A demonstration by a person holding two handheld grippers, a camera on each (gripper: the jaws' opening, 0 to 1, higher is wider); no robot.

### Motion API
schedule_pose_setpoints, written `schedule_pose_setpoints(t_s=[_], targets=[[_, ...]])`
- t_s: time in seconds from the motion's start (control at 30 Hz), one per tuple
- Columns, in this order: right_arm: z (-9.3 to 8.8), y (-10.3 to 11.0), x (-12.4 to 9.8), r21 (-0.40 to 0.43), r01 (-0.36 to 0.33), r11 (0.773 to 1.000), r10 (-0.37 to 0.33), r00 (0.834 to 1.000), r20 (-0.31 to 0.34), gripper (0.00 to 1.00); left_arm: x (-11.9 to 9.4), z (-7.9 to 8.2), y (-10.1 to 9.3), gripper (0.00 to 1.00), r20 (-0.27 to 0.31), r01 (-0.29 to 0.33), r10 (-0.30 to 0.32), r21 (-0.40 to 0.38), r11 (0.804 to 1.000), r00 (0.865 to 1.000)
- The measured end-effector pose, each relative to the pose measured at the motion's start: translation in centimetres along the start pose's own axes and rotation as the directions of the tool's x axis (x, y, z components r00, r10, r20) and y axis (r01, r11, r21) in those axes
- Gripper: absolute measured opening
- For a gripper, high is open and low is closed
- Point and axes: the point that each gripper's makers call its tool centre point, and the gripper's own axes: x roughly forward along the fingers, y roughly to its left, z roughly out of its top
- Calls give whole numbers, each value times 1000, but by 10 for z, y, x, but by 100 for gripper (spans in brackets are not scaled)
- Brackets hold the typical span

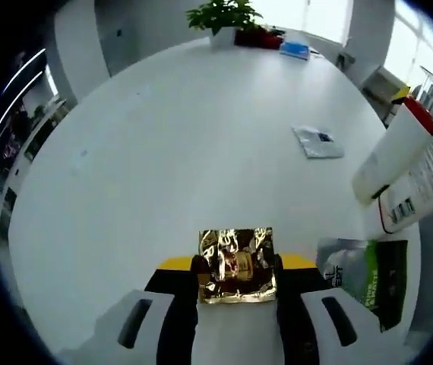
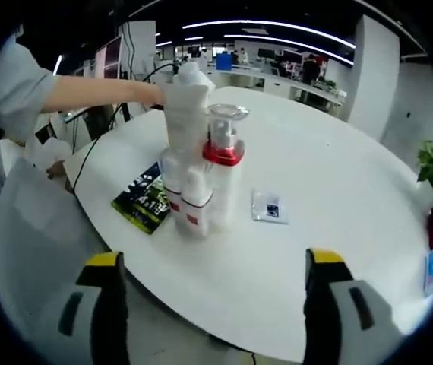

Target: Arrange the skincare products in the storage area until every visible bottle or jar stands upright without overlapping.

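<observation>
Left gripper (image 1: 237,283) is clamped on a shiny gold sachet (image 1: 237,265) at the bottom middle of the left gripper view, pads pressing both its sides. Just right of that lies a green-and-black packet (image 1: 367,272) on the white table (image 1: 178,137), and two white tubes (image 1: 421,163) crowd the right edge — one with a red band. A small clear packet (image 1: 317,141) sits further up, a potted plant (image 1: 224,17) at the top.

Right gripper (image 2: 216,296) hangs with jaws spread wide, nothing between them. Centre of the right gripper view: a tight cluster of white bottles and tubes (image 2: 197,163), upright as far as I can tell — a person's hand (image 2: 150,93) reaches in from the upper left.
</observation>
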Motion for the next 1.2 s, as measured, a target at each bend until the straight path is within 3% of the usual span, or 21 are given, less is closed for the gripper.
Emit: schedule_pose_setpoints(t_s=[0.37,0.83,1.2], targets=[[4,-1,-5,-14,11,1000,-11,1000,11,99,-5,-7,1,37,-24,-9,10,11,1000,1000],[13,5,-9,-22,-9,1000,9,999,35,99,-33,-34,0,37,-48,-36,36,1,999,998],[30,3,-20,-43,-6,999,10,996,92,99,-48,-54,-7,37,-63,-58,57,-18,998,996]])
